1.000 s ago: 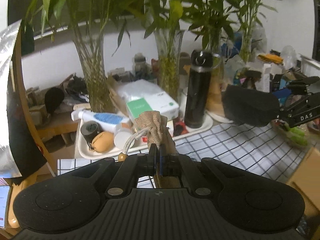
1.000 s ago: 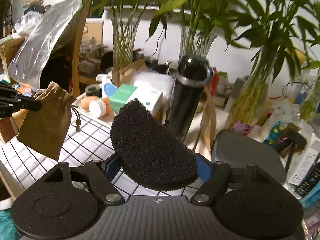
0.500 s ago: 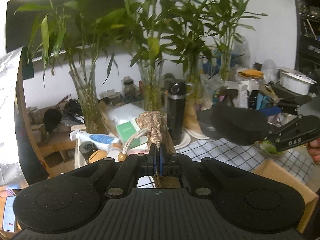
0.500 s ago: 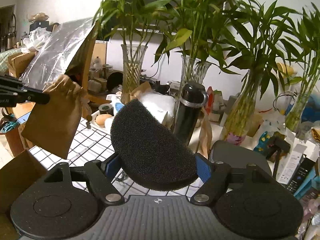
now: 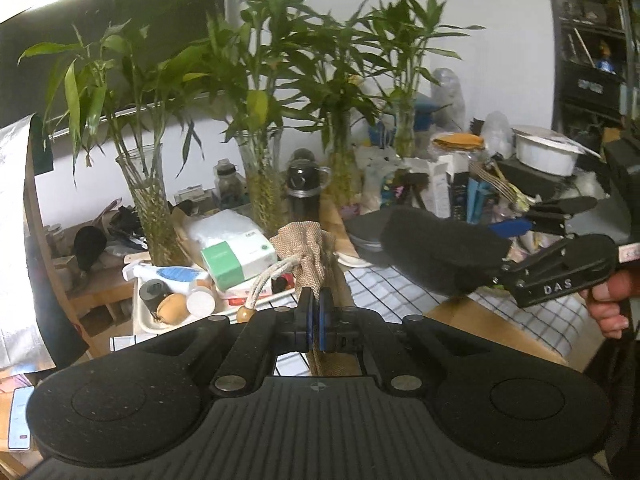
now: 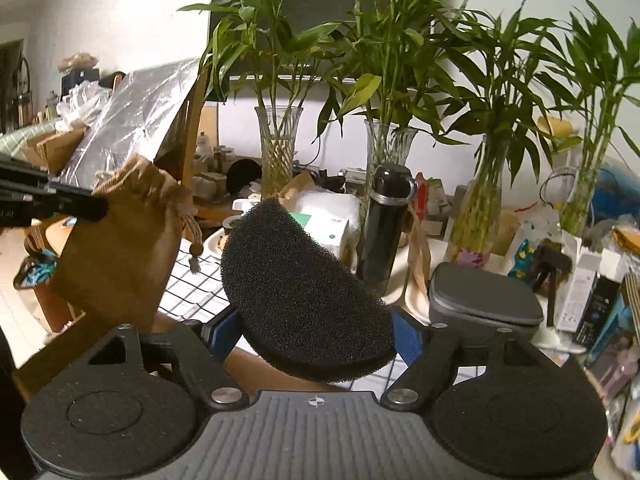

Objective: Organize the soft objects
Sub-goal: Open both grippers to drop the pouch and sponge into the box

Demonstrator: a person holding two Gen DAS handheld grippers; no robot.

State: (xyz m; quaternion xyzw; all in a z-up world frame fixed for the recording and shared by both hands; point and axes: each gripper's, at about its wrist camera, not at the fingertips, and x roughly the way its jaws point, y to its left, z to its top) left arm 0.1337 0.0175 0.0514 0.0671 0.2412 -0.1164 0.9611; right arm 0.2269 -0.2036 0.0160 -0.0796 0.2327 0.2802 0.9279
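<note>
A tan burlap drawstring pouch [image 5: 308, 252] hangs in the air, and my left gripper [image 5: 315, 316] is shut on its cloth just below the gathered neck. From the right wrist view the same pouch [image 6: 120, 252] dangles at the left, pinched by the left gripper's fingers [image 6: 80, 204]. My right gripper [image 6: 310, 332] is shut on a black half-round foam sponge [image 6: 300, 292], its blue pads pressing both sides. The sponge [image 5: 436, 256] also shows in the left wrist view at the right, held by the right gripper, with a person's hand [image 5: 612, 304] behind it.
Below lies a black-and-white checked cloth [image 5: 392, 292] and a brown cardboard box edge [image 5: 460, 316]. Behind stand glass vases of bamboo [image 6: 280, 152], a black flask [image 6: 384, 220], a white tray [image 5: 152, 322] of small items, a grey zip case [image 6: 484, 300] and dense clutter.
Both grippers have risen and drawn back from the plants with their loads, so the vases and flask look smaller and farther. The cardboard box has come into view below.
</note>
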